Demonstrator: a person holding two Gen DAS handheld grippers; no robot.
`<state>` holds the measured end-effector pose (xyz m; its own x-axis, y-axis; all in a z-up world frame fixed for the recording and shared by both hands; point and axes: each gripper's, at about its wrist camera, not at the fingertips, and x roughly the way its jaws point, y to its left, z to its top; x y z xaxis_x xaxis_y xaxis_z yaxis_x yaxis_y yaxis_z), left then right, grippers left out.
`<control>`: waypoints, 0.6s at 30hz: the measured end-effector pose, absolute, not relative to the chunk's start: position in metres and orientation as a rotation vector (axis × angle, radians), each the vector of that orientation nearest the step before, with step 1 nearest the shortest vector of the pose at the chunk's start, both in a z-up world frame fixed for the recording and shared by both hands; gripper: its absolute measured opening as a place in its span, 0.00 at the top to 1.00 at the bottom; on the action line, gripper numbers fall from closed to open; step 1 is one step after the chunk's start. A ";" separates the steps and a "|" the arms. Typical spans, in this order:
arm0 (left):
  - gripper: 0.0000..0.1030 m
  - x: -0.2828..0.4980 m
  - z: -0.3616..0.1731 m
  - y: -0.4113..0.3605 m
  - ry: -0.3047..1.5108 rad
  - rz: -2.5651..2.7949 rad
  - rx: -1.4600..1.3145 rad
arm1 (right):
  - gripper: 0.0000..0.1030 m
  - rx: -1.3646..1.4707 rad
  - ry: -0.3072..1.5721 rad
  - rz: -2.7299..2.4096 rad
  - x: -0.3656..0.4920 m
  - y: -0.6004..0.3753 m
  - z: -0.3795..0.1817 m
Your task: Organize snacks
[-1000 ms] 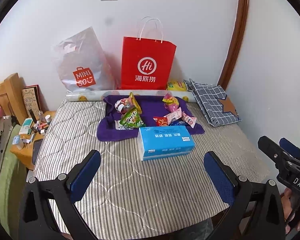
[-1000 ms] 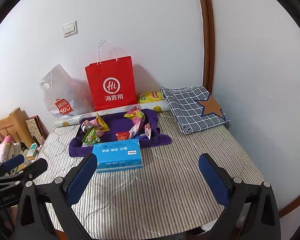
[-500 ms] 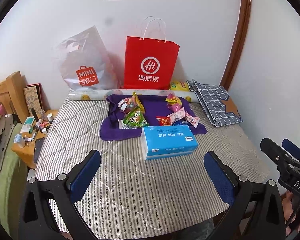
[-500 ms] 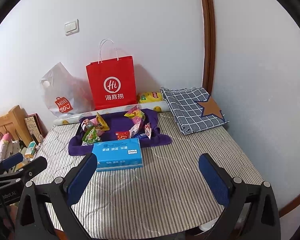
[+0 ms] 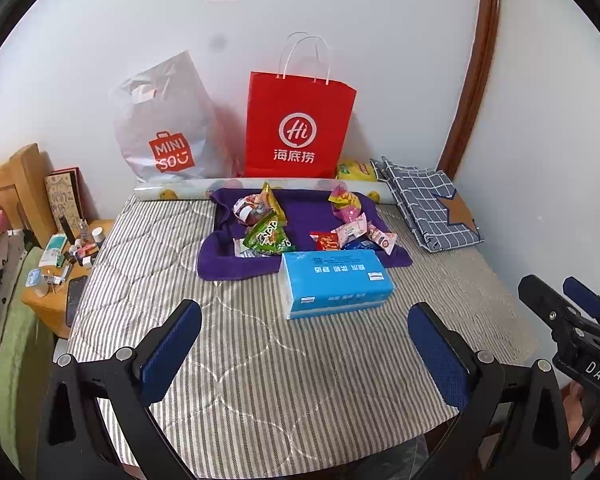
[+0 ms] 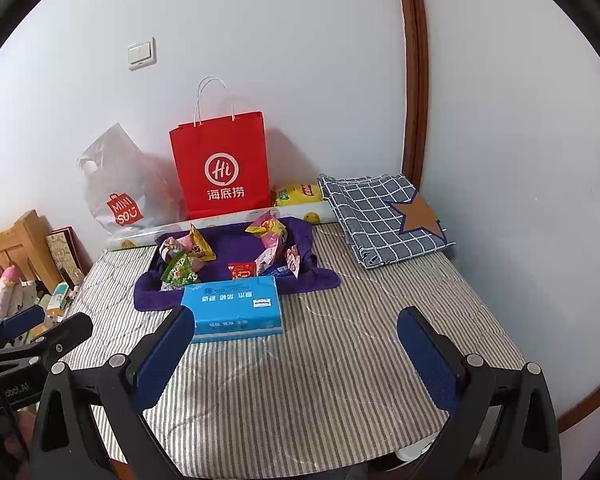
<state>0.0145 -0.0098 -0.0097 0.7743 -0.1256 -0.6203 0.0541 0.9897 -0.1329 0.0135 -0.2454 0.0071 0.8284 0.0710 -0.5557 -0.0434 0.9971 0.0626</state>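
The snacks [image 5: 300,224] lie in a heap on a purple cloth [image 5: 228,264] at the far side of the worktop [image 5: 300,380]. They overlap, so a sure count is hard; about eight packets show. A blue tissue box [image 5: 334,282] hides the front ones; its long side runs left to right. Two bags stand by the wall, one red bag [image 5: 298,128] and one white bag [image 5: 164,132]. The left tongs [image 5: 304,344] and right tongs [image 6: 296,348] are both wide apart, holding nothing, above the near stripes.
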 end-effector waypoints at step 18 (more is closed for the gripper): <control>0.01 0.017 -0.011 -0.018 0.691 -0.109 -0.103 | 0.01 0.045 0.582 0.065 0.014 -0.248 0.007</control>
